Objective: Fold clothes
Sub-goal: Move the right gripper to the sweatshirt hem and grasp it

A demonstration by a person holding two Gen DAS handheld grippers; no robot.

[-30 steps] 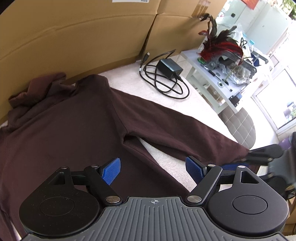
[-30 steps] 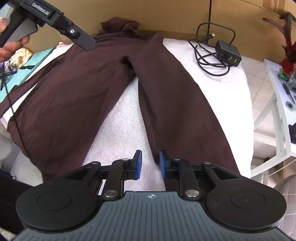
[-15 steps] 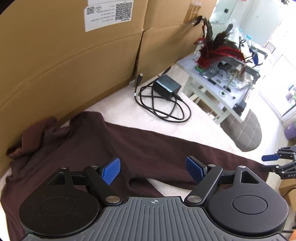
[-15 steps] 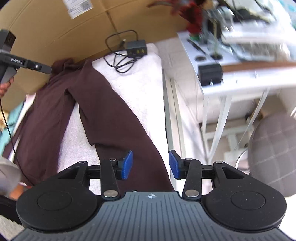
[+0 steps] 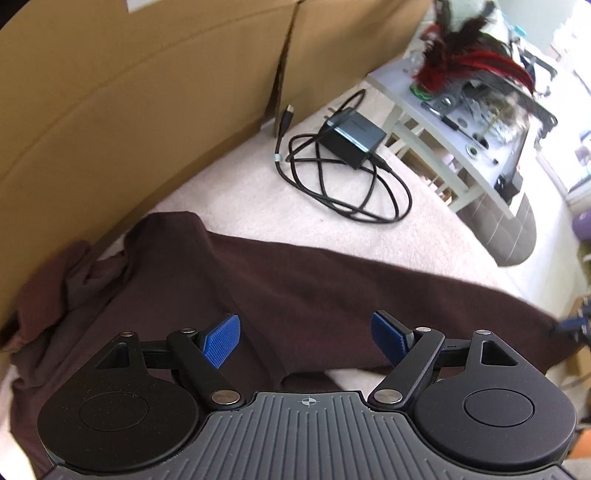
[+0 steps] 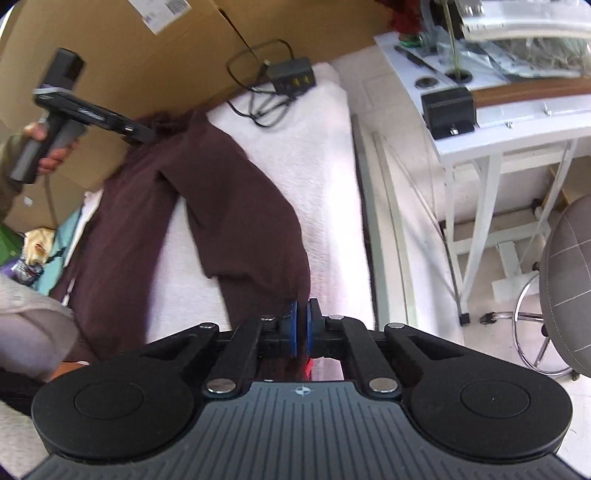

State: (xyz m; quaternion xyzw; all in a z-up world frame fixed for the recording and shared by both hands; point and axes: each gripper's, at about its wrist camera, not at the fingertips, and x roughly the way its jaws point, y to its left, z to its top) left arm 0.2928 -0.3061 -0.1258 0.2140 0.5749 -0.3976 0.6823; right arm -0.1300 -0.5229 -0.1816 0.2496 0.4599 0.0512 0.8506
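So we've got the dark brown long-sleeved top (image 5: 236, 280) lying flat on the pale fleecy blanket (image 5: 258, 192) that covers the table, collar end bunched up against the cardboard boxes (image 5: 147, 74) at the back, one sleeve stretched out toward the table's edge. Our right gripper (image 6: 301, 325) is sitting right at the cuff end of that sleeve, blue pads pressed together with the edge of the brown fabric pinched between them, so it's clamped on the top. Its jaws have just been closing onto that cloth. Our left gripper (image 5: 306, 339) is over the shoulder and chest area with its blue pads standing wide apart, nothing between them, just hovering above the fabric as far as we can tell. From the right wrist camera you can see the left gripper (image 6: 92, 114) from the side too, held in a hand (image 6: 51, 151) up near the collar. Labels: there's a white shipping sticker (image 6: 162, 11) on the cardboard with a barcode-ish patch, but the print is too small and blurred for us to read. The writing on the side of the left gripper is unreadable too. Other stuff around: a black power adapter (image 5: 351, 138) with its cable (image 5: 347, 184) coiled on the blanket, a white side table (image 6: 498, 122) with red and black feathers (image 5: 469, 62) on it, and a grey padded stool (image 6: 569, 280).
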